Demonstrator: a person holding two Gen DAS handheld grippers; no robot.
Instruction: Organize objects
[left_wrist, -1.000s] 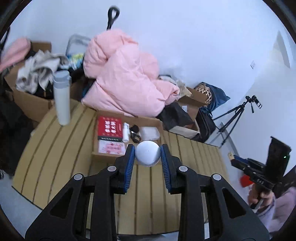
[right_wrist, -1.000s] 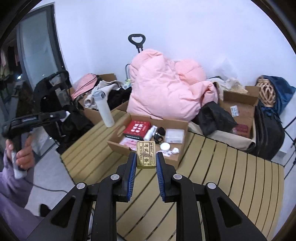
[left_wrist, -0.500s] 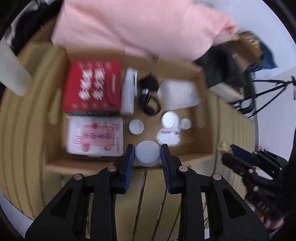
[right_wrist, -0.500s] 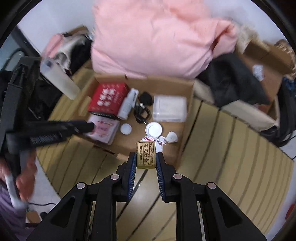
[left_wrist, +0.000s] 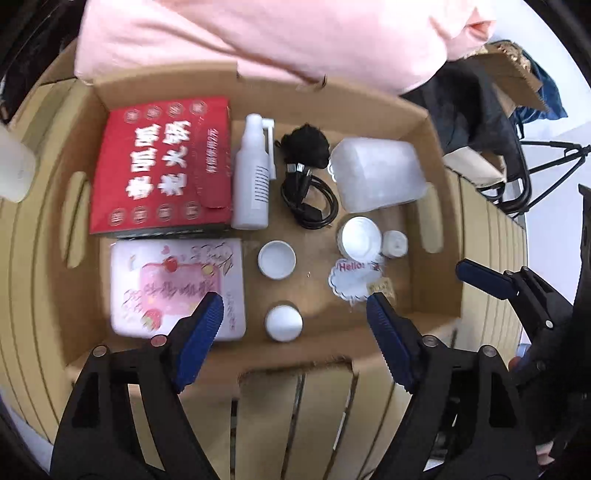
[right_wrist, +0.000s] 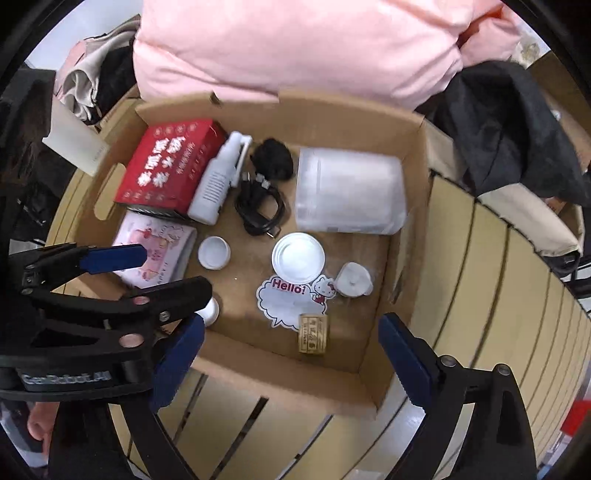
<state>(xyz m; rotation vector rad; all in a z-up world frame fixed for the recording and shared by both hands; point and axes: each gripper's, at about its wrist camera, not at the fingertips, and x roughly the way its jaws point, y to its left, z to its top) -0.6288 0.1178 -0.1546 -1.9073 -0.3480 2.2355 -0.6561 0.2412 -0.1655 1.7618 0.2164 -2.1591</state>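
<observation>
Both grippers point down into an open cardboard box (left_wrist: 280, 363) on a slatted wooden table. My left gripper (left_wrist: 295, 310) is open and its jaws are still opening. A small white round jar (left_wrist: 283, 322) lies loose on the box floor between them, touching neither pad. My right gripper (right_wrist: 291, 328) is also open, jaws still opening, above a small gold tin (right_wrist: 313, 333) that rests free on the box floor (right_wrist: 240, 306) beside a Hello sticker (right_wrist: 291, 299). The left gripper's blue pad (right_wrist: 110, 258) shows at the left of the right wrist view.
Inside the box lie a red carton (left_wrist: 162, 166), a pink printed box (left_wrist: 177, 288), a white spray bottle (left_wrist: 255, 177), a black cable (left_wrist: 310, 199), a clear plastic container (left_wrist: 376, 173) and white lids (left_wrist: 277, 258). A pink duvet (left_wrist: 277, 33) overhangs the far wall. A tripod (left_wrist: 546, 166) stands at the right.
Both grippers came down over the box and tilted downward. Each then opened: the left let go of the white jar, the right let go of the gold tin. Both things now lie in the box.
</observation>
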